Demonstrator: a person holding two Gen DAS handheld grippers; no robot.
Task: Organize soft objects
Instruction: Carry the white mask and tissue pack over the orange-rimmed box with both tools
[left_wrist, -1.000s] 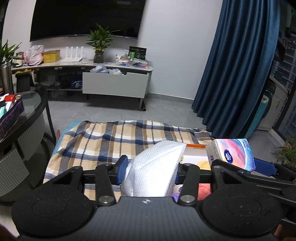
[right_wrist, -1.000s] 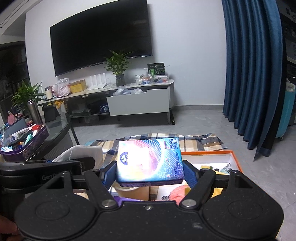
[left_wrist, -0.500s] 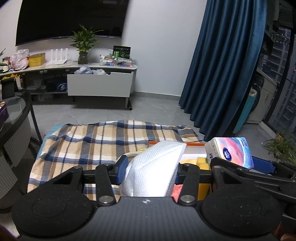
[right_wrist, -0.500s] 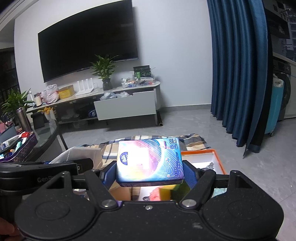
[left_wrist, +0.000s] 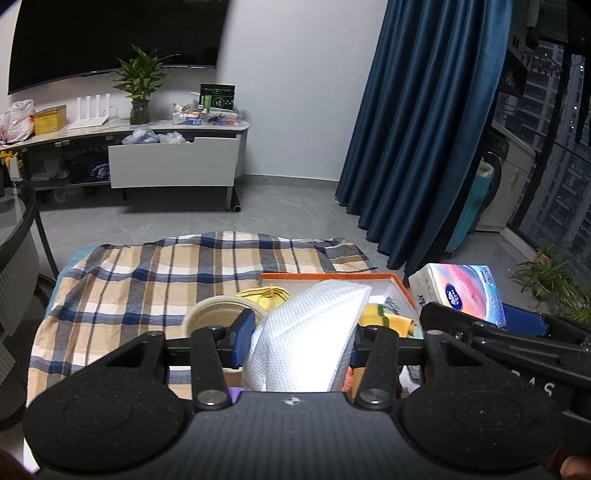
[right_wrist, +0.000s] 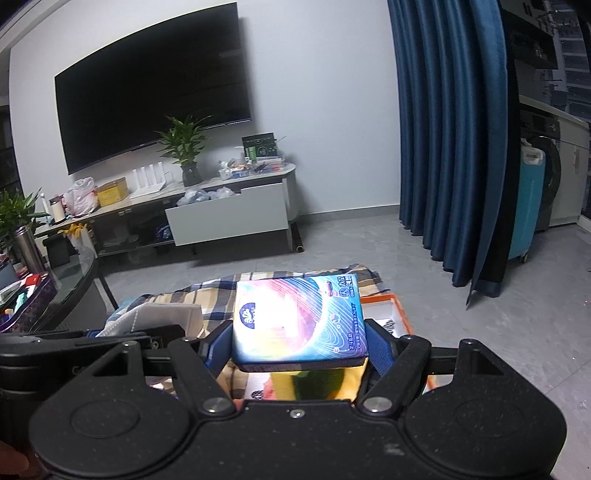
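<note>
Carry step, 2 items in hand. My left claw (left_wrist: 301, 341) grips a white quilted pack (left_wrist: 306, 339); my right claw (right_wrist: 291, 341) grips a colourful tissue pack (right_wrist: 299, 319). Both hang above the orange-rimmed tray (left_wrist: 400, 286), which lies on the plaid cloth (left_wrist: 147, 273) with sponges (left_wrist: 384, 321) inside. Next, I judge, each pack must be lowered onto free tray space before I release.

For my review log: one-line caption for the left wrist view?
Left gripper carries white towel pack above orange tray.

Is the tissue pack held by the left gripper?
No, the right gripper clamps the tissue pack; the left gripper holds a white mask.
</note>
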